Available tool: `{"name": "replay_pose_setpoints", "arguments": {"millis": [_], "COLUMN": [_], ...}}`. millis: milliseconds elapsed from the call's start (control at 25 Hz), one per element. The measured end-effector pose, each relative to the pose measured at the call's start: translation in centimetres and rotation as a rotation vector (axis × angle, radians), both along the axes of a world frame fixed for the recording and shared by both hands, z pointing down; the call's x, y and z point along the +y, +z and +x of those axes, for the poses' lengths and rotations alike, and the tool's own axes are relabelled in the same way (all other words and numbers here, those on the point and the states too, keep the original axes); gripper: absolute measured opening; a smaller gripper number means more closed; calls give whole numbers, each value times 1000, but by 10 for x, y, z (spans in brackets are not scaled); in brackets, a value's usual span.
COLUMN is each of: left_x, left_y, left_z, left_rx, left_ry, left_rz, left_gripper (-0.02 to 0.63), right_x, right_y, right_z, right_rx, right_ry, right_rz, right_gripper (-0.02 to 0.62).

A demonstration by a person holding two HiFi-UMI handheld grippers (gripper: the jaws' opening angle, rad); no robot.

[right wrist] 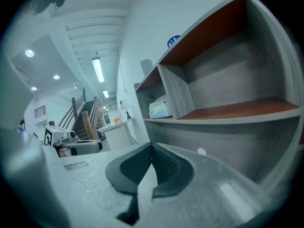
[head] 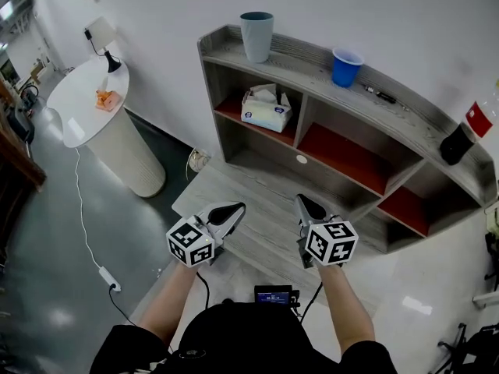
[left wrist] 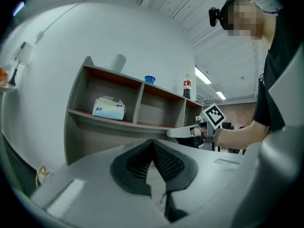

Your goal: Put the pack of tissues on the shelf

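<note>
1. Nearest me, my left tool (head: 231, 211) and right tool (head: 304, 202) hover over the near part of the bench (head: 234, 179). Each has its jaws pressed together with nothing between them.
2. Beyond them, the grey wooden shelf (head: 312, 70) rises at the bench's far side, its compartment floors reddish-brown.
3. The pack of tissues (head: 266, 109) lies in the shelf's left compartment, on the reddish board. It is a white, boxy pack with blue print on its front, and a crumpled white tissue pokes from its top.
4. On the shelf's top stand a grey-blue cup (head: 256, 36), above the pack, and a blue cup (head: 346, 66) to its right.
</note>
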State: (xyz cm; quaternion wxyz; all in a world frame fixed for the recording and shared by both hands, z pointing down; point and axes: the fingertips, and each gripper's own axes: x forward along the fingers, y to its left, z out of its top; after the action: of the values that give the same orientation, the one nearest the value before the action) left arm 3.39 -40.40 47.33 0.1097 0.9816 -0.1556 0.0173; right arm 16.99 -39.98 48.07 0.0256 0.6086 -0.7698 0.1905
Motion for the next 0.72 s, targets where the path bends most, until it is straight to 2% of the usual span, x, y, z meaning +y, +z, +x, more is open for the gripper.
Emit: {"name": "replay_pose_setpoints", "arguments": {"millis": [720], "left_x": [22], "left_y": [8], "left_z": [-82], "left_rx": [4], "left_ry": [108], "left_rz": [-3], "left_gripper": [3], "right_x": [38], "right_y": [-5], "right_z": [-79], "right_rx": [22], "right_ry": [93], "right_rz": [18], "right_gripper": [3]}}
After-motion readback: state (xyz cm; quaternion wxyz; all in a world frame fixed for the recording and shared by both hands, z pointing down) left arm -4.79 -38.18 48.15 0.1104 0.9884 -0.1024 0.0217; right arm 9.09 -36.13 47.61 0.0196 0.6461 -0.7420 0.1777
